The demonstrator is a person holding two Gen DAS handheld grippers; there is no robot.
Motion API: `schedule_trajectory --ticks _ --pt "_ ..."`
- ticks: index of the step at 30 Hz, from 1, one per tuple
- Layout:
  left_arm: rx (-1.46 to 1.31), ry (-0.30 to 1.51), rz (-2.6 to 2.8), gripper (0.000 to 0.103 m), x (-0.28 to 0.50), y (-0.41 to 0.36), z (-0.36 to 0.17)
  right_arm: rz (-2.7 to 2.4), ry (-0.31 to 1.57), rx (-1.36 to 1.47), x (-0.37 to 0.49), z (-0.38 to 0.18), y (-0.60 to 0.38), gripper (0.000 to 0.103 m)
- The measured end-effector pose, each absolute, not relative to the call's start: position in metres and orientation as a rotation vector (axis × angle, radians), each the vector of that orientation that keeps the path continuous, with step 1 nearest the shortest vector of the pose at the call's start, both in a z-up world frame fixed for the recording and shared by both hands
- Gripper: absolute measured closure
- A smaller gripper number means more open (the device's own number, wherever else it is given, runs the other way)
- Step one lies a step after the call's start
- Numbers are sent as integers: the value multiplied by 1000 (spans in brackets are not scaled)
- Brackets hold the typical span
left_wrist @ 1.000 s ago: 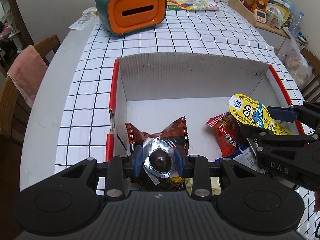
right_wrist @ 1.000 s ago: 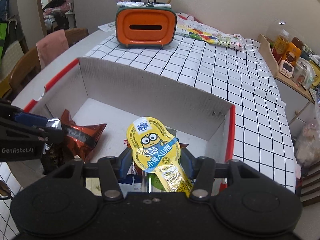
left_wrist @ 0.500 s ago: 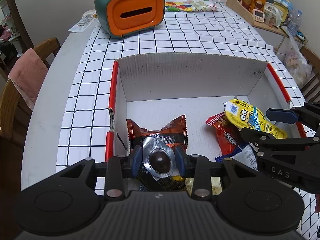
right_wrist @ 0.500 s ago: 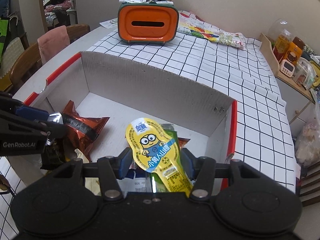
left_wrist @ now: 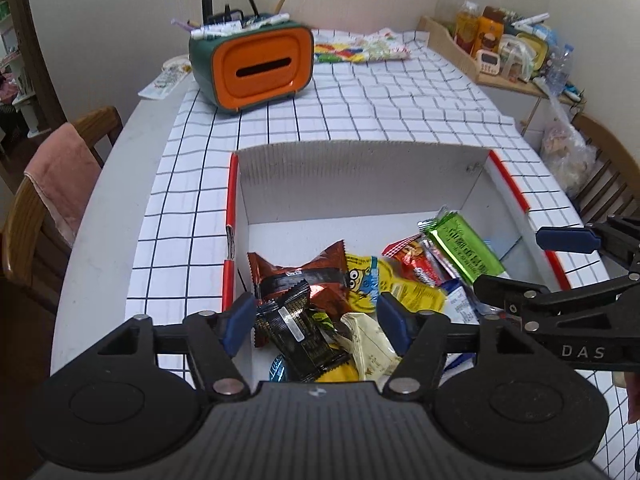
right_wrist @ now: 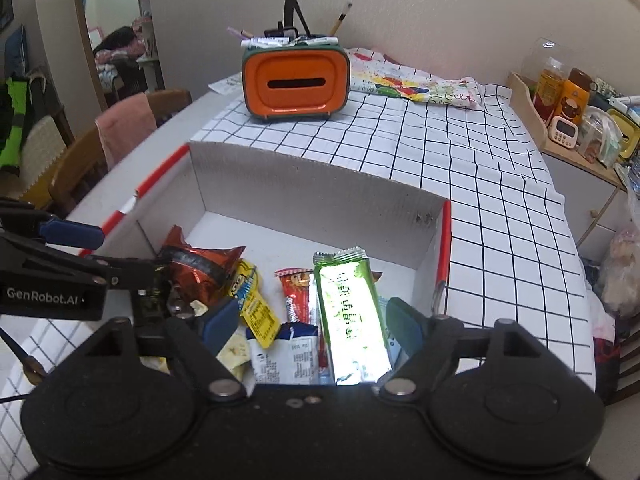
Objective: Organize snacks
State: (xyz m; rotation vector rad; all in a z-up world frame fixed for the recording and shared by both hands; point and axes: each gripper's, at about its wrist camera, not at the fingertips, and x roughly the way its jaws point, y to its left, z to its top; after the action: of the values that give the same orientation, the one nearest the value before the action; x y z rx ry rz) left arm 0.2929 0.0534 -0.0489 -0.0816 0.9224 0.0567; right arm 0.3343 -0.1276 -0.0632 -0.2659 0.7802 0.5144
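With both snacks let go, the left tool (left_wrist: 316, 322) and right tool (right_wrist: 308, 326) have just spread their jaws wide and grip nothing; I judge the drop finished, so lift each straight clear of the white box (left_wrist: 360, 168) on the table (left_wrist: 360, 104) without snagging wrappers; the yellow cartoon packet (left_wrist: 384, 284) lies flat inside beside the brown foil bag (left_wrist: 296, 268); the green bar (right_wrist: 352, 320) rests glossy over other packets.

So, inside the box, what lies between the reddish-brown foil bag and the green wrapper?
In the right wrist view, the yellow cartoon packet and a red snack packet lie between the reddish-brown foil bag and the green wrapper, all inside the cardboard box.
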Motion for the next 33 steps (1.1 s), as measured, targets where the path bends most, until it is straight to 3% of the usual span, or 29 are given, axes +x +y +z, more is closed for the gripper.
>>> schedule_trajectory --ticks 8,10,26,33 --pt "-70 846 36 24 263 47 -28 534 746 -182 311 -44 -142 12" --pt "-76 833 27 22 255 46 -24 530 728 -162 304 -39 -145 0" --pt "-91 757 6 18 194 41 -9 571 621 -108 241 -13 -160 0" --pt "-107 708 10 1 175 41 -3 598 589 -125 217 -10 -163 0"
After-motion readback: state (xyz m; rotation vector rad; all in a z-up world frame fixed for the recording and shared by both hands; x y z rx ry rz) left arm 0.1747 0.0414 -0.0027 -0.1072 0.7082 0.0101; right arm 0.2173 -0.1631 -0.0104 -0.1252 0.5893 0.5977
